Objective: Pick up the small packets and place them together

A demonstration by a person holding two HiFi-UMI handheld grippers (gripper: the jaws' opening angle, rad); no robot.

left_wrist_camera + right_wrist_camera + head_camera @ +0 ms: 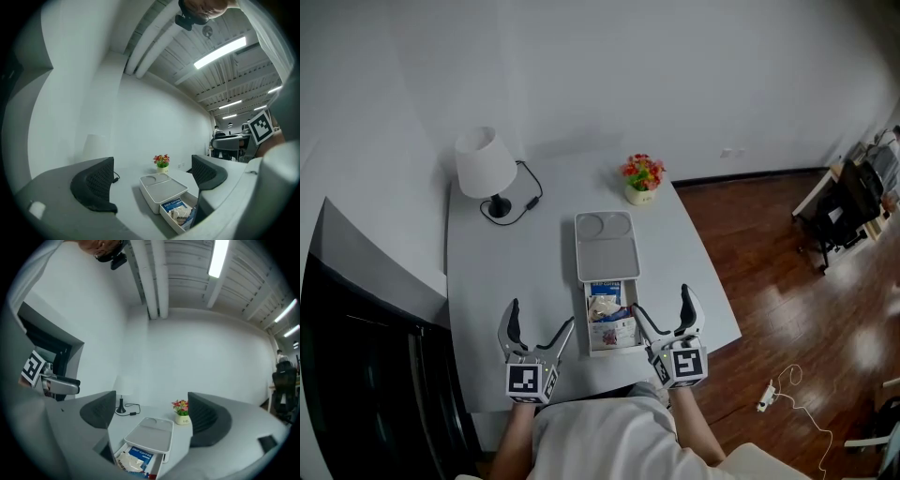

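A white storage box [606,246] stands mid-table with its drawer [589,330] pulled out toward me. Small packets [610,315] lie in the drawer, a blue drip coffee packet [606,287] at the back of the pile. My left gripper [542,319] hovers open just left of the drawer, nothing between its fingers. My right gripper [661,302] is open at the drawer's right side, also empty. The left gripper view shows the box [164,187] and packets [180,212] ahead of the gripper [152,180]. The right gripper view shows the packets [135,458] below the gripper [152,414].
A white lamp [485,165] with a black cable stands at the table's back left. A small pot of flowers [642,179] sits at the back right. The grey table [487,272] ends near my body; wooden floor [769,309] lies to the right.
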